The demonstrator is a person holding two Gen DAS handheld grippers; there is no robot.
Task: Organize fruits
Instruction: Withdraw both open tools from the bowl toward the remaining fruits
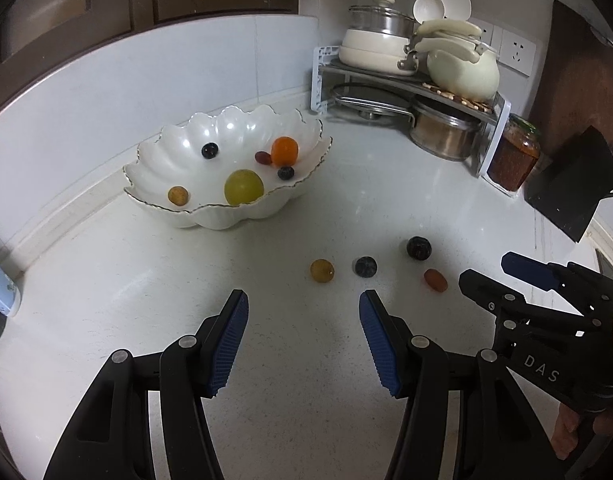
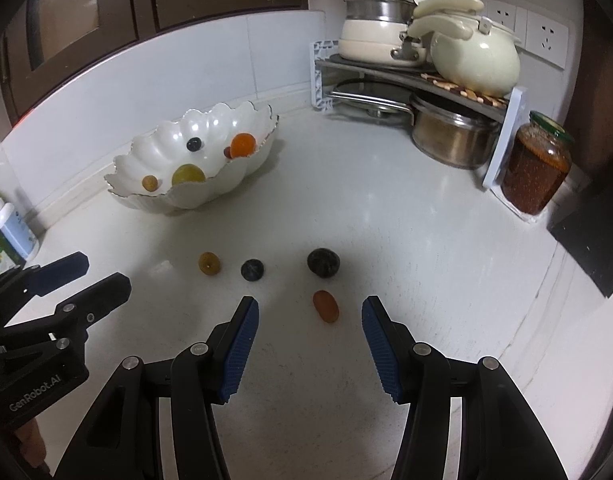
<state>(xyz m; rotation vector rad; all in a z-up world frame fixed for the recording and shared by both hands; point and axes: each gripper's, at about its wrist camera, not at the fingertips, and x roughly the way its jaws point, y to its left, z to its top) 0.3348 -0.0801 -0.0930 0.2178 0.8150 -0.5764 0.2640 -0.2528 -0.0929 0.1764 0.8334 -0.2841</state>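
Left hand-held gripper [image 1: 303, 336] and right hand-held gripper [image 2: 310, 342] both hover w/ jaws spread wide, holding nothing, above the white tabletop [image 2: 386, 220]. Scalloped white bowl [image 1: 158, 204] near the back wall holds an orange fruit [image 1: 284, 150], big yellow-green fruit [image 1: 243, 187], small tan fruit [image 1: 178, 195], two dark berries and what looks like a red grape, partly hidden. Loose on the tabletop, apart from the bowl: tan round fruit [image 2: 209, 263], dark berry [image 2: 252, 269], larger dark fruit [image 2: 323, 263], and a reddish oval fruit [image 2: 325, 306] just ahead of the right one's fingers.
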